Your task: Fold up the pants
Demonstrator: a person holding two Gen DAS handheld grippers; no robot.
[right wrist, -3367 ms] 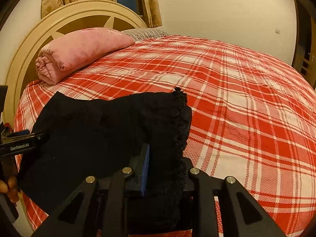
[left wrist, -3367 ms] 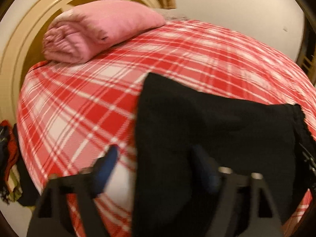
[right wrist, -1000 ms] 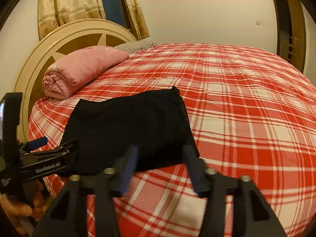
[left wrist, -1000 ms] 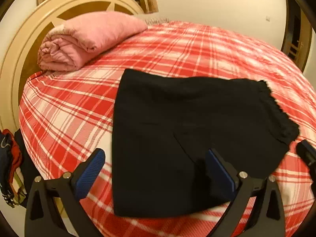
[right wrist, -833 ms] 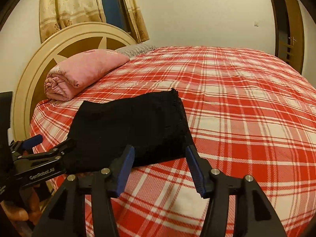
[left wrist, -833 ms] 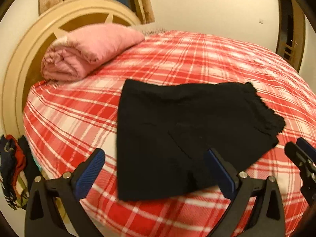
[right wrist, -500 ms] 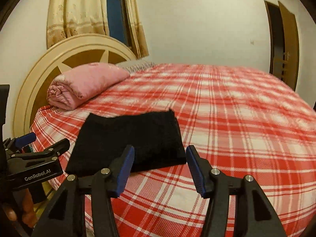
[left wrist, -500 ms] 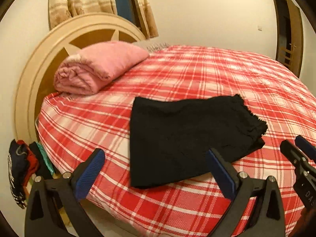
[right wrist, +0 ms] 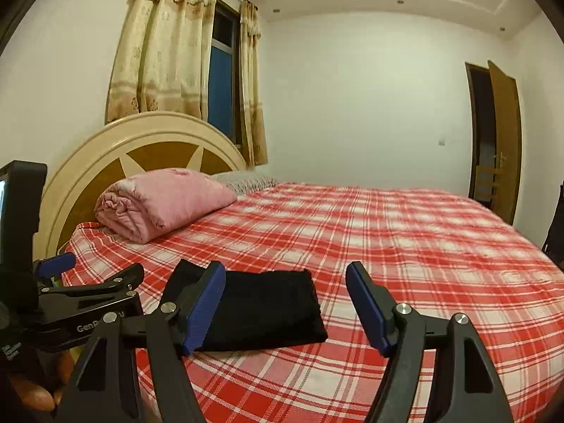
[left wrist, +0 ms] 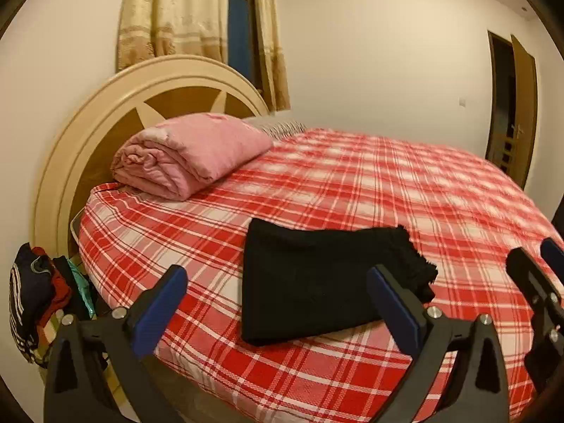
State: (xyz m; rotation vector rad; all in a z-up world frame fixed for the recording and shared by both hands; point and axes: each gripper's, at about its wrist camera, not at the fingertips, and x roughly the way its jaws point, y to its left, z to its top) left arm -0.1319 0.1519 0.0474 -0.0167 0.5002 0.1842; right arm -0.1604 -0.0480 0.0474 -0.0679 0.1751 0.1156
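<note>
Red-and-white plaid covers the bed (left wrist: 370, 183), which fills most of a plain bedroom with pale walls, a round cream-and-brown headboard (right wrist: 148, 148), beige curtains (right wrist: 165, 46) over a dark window and a brown door (right wrist: 504, 134) standing ajar on the far side. A rolled pink blanket (left wrist: 187, 151) lies against the headboard, well apart from the work. The black pants (left wrist: 328, 282) sit near the bed's front edge as a compact rectangle, layers stacked and edges roughly squared — judged from that shape, the folding looks finished and the bundle has been left flat where it can stay put. Neither tool touches it: the left gripper (left wrist: 278, 306) hangs above and short of the cloth with its jaws spread wide and nothing between them, and the right gripper (right wrist: 285, 306) likewise stands clear, its jaws having just been opening, empty. Both point back across the bed, which suggests a retreat rather than another grasp. A heap of coloured clothes (left wrist: 31, 303) sits on the floor beside the bed — possibly more laundry, though the fisheye edge blurs it.
</note>
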